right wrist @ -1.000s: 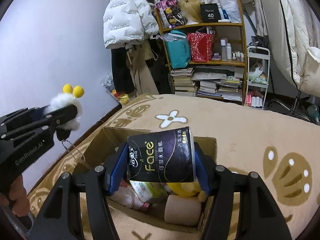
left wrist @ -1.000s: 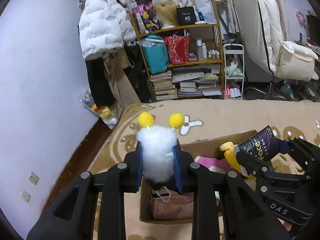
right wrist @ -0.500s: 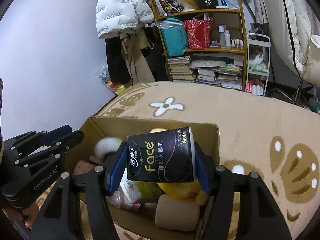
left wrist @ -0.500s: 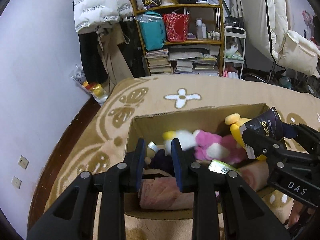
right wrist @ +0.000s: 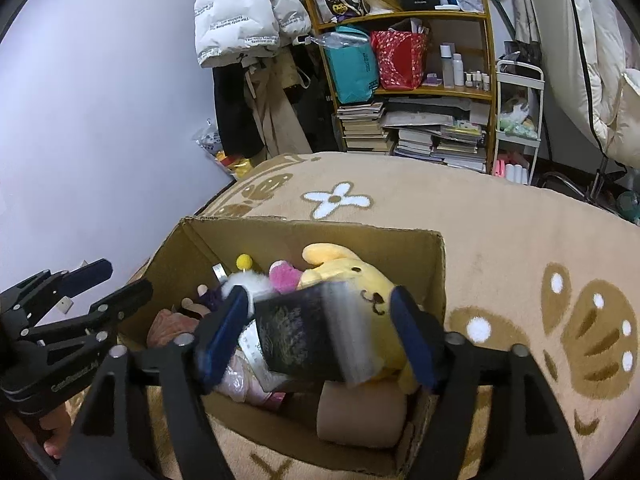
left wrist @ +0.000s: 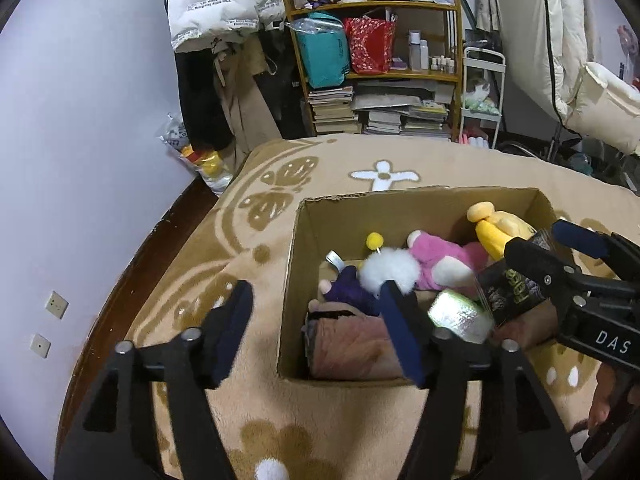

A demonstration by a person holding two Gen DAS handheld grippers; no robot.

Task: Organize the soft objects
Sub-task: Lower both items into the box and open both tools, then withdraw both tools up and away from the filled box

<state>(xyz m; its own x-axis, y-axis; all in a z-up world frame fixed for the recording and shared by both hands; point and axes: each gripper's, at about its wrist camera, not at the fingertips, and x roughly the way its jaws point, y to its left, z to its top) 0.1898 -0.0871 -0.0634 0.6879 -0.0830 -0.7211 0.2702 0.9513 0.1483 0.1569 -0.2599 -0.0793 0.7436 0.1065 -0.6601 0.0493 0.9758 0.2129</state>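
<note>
An open cardboard box [left wrist: 296, 240] [right wrist: 436, 264] sits on the beige patterned bed cover. Inside lie a white fluffy toy with yellow antenna balls [left wrist: 390, 268] [right wrist: 248, 282], a pink plush [left wrist: 436, 254], a yellow dog plush [right wrist: 352, 276] [left wrist: 496, 228] and a purple toy [left wrist: 352, 286]. My left gripper [left wrist: 316, 330] is open and empty over the box's near left corner. My right gripper [right wrist: 320, 332] has spread jaws; the black tissue pack [right wrist: 312, 336] [left wrist: 508, 288] is blurred between them, over the box.
A pink folded cloth [left wrist: 352, 344] and a silver packet [left wrist: 460, 316] lie in the box. A cluttered wooden shelf [left wrist: 380, 60] with books and bags, hanging coats and a white chair [left wrist: 600, 104] stand beyond the bed. The wall is at the left.
My left gripper let the white fluffy toy drop into the box and opened wide. My right gripper's jaws have opened and the tissue pack has tilted and blurred, lower over the box.
</note>
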